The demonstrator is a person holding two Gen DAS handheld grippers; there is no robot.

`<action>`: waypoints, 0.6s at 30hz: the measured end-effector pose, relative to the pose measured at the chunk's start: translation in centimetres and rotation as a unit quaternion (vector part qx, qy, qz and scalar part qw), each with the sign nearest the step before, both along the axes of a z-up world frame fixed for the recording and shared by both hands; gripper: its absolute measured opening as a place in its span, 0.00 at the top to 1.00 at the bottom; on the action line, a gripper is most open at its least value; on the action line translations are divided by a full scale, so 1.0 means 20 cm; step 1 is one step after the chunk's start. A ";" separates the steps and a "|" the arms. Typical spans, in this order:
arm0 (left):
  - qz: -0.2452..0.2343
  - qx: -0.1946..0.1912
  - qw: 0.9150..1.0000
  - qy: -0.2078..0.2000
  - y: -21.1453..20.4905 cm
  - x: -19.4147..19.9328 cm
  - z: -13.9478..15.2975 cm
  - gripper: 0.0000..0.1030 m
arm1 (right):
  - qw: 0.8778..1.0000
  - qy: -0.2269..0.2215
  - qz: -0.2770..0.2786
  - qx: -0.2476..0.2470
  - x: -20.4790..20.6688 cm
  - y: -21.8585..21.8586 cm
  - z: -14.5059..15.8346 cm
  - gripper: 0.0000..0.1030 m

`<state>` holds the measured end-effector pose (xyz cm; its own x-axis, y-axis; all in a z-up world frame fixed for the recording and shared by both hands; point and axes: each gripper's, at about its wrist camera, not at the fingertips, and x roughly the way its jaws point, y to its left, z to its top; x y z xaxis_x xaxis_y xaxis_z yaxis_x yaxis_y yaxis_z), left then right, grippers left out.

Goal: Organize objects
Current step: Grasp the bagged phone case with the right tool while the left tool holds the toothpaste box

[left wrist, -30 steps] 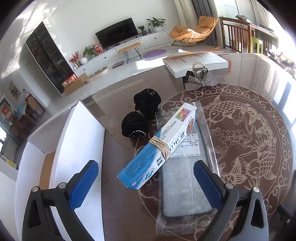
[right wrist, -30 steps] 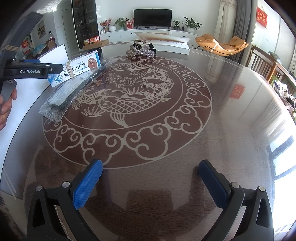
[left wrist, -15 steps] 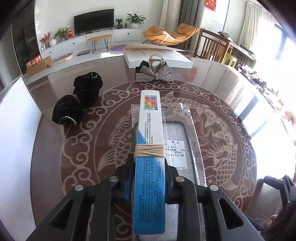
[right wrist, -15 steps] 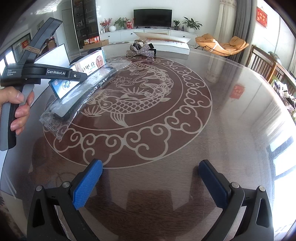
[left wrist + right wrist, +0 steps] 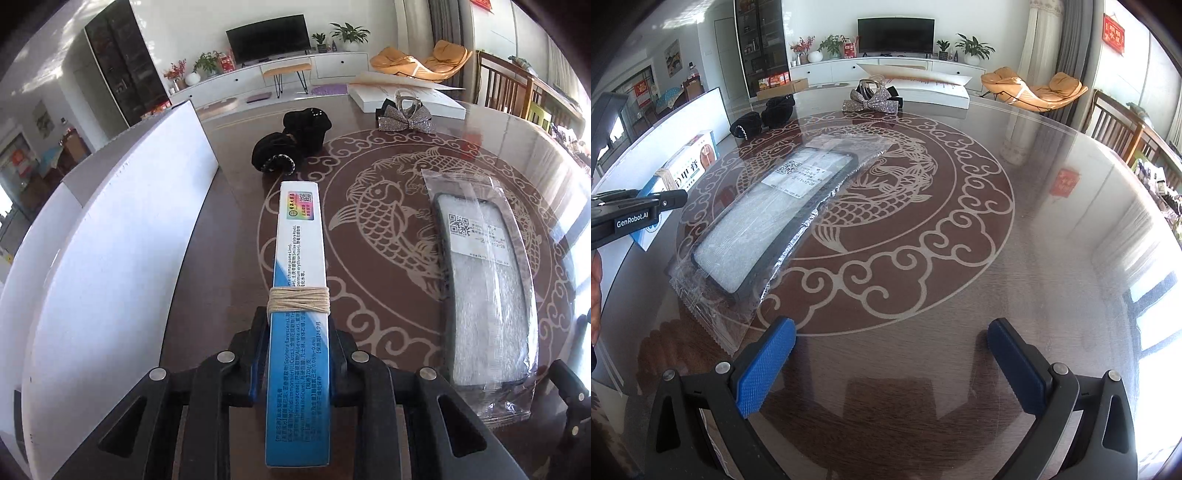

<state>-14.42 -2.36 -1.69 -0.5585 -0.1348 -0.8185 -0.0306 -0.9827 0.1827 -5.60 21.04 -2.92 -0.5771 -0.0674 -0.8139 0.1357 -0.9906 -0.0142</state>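
Note:
My left gripper point(image 5: 297, 354) is shut on a long blue-and-white toothpaste box point(image 5: 299, 295) bound with twine, held above the table beside the white box point(image 5: 92, 280). It also shows in the right wrist view point(image 5: 685, 166), with the left gripper point(image 5: 670, 199) at the far left. A phone case in a clear bag point(image 5: 484, 291) lies flat on the table to the right of the box; in the right wrist view the phone case point(image 5: 775, 218) lies ahead and left of my right gripper point(image 5: 890, 363), which is open and empty just above the table.
Two black hair accessories point(image 5: 291, 140) lie further ahead by the white box's far end. A sparkly silver bow point(image 5: 870, 101) sits in front of a flat white lid point(image 5: 931, 86) at the table's far side. The glass table point(image 5: 1034, 221) has a koi pattern.
My left gripper closed on the toothpaste box, lifted it off the bagged phone case and carried it left toward the white box. The right gripper has stayed open and moved slightly toward the phone case.

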 end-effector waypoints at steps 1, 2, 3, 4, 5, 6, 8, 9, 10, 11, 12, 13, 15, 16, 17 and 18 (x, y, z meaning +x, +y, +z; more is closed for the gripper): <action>0.004 0.005 1.000 0.005 -0.01 0.02 -0.01 0.74 | 1.000 0.000 0.000 0.000 0.00 0.00 0.00 0.00; 0.006 0.001 1.000 0.016 -0.02 0.05 -0.01 0.72 | 1.000 0.000 0.000 0.000 0.00 0.00 0.00 0.00; 0.006 -0.009 1.000 0.017 -0.01 0.06 -0.02 0.70 | 1.000 0.000 0.000 0.000 0.00 0.00 0.00 0.00; 0.001 -0.017 1.000 0.022 0.01 0.09 -0.02 0.67 | 1.000 0.000 0.000 0.000 0.00 0.00 0.00 0.00; -0.005 -0.022 0.999 0.027 0.02 0.12 -0.03 0.57 | 1.000 0.000 0.000 0.000 0.00 0.00 0.00 0.00; -0.011 -0.026 0.999 0.032 0.04 0.14 -0.03 0.42 | 1.000 0.000 0.000 0.000 0.00 0.00 0.00 0.00; -0.019 -0.027 0.999 0.039 0.05 0.17 -0.03 0.22 | 1.000 0.000 0.000 0.000 0.00 0.00 0.00 0.00; -0.018 -0.026 0.999 0.044 0.04 0.19 -0.03 0.18 | 1.000 0.000 0.000 0.000 0.00 0.00 0.00 0.00; -0.015 -0.019 0.999 0.047 0.03 0.20 -0.03 0.17 | 1.000 0.000 0.000 0.000 0.00 0.00 0.00 0.00; -0.011 -0.007 0.999 0.047 0.01 0.21 -0.04 0.15 | 1.000 0.000 0.000 0.000 0.00 0.00 0.00 0.00; -0.006 0.008 0.999 0.045 -0.01 0.22 -0.04 0.13 | 1.000 0.000 0.000 0.000 0.00 0.00 0.00 0.00; 0.002 0.025 0.999 0.040 -0.04 0.22 -0.05 0.11 | 1.000 0.000 0.000 0.000 0.00 0.00 0.00 0.00; 0.014 0.056 0.998 0.030 -0.09 0.22 -0.06 0.07 | 1.000 0.000 0.000 0.000 0.00 0.00 0.00 0.00; 0.017 0.070 0.997 0.025 -0.11 0.21 -0.07 0.07 | 1.000 0.000 0.000 0.000 0.00 0.00 0.00 0.00; 0.020 0.081 0.996 0.022 -0.12 0.21 -0.08 0.07 | 1.000 0.000 0.000 0.000 0.00 0.00 0.00 0.00; 0.023 0.086 0.996 0.020 -0.13 0.21 -0.08 0.03 | 1.000 0.000 0.000 0.000 0.00 0.00 0.00 0.00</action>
